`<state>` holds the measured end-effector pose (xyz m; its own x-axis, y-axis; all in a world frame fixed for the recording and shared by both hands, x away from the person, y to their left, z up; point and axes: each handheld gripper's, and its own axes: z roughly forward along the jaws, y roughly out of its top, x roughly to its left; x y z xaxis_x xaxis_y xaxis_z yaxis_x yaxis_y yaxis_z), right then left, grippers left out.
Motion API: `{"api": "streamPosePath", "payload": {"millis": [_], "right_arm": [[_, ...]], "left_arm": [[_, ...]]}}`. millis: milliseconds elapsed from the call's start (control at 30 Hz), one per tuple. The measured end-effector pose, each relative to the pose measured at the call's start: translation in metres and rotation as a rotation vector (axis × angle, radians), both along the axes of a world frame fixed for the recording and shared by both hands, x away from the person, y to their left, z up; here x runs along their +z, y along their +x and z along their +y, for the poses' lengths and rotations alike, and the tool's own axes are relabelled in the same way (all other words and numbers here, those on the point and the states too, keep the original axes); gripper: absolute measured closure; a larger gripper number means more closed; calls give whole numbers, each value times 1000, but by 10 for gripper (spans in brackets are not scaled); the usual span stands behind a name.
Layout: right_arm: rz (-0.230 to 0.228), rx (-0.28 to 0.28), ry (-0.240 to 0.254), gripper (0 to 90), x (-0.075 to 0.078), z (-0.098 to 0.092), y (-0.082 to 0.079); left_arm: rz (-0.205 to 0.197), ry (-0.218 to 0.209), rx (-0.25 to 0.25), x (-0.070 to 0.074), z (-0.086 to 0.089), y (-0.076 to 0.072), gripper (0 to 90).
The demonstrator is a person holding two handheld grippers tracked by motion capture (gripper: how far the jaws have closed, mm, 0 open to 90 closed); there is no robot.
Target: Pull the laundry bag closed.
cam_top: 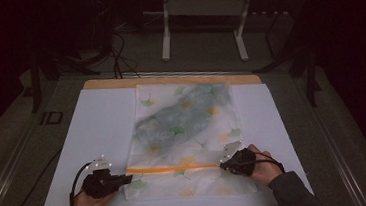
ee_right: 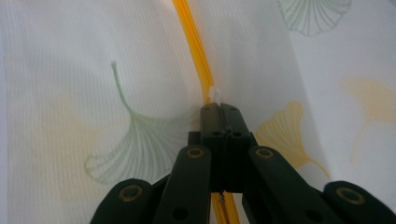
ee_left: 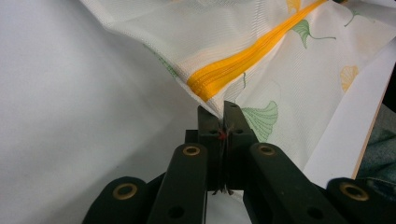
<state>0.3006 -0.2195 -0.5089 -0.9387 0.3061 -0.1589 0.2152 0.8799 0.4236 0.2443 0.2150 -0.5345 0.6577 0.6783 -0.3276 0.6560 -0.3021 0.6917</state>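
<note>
Left gripper jaws pinch the mesh bag beside its orange zipper; right gripper jaws clamp the zipper's pull

Left tool and right tool: black linkage arms, brass-ringed pivots, grey top plates, trailing black cables. Grey sleeves worn.

Wooden table, white sheet covering it, leaf-print mesh bag lying flat
</note>
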Motion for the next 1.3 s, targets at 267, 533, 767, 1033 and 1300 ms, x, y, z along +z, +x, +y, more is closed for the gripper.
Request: {"api": "streamPosePath", "payload": {"millis": [267, 533, 767, 1033, 1300], "right_arm": [[3, -16, -15, 900, 1, -12, 0], [4, -46, -23, 900, 3, -30, -1], [5, -61, -29, 900, 5, -39, -2], [14, -81, -43, 900, 4, -54, -3], [14, -108, -17, 900, 10, -71, -5]], "left_arm": [[1, 0, 0, 0, 0, 0, 886], [4, 2, 0, -1, 0, 0, 886], [5, 3, -1, -1, 0, 0, 886], [9, 2, 0, -2, 1, 0, 886], [16, -3, -7, -3, 0, 0, 885]]}}
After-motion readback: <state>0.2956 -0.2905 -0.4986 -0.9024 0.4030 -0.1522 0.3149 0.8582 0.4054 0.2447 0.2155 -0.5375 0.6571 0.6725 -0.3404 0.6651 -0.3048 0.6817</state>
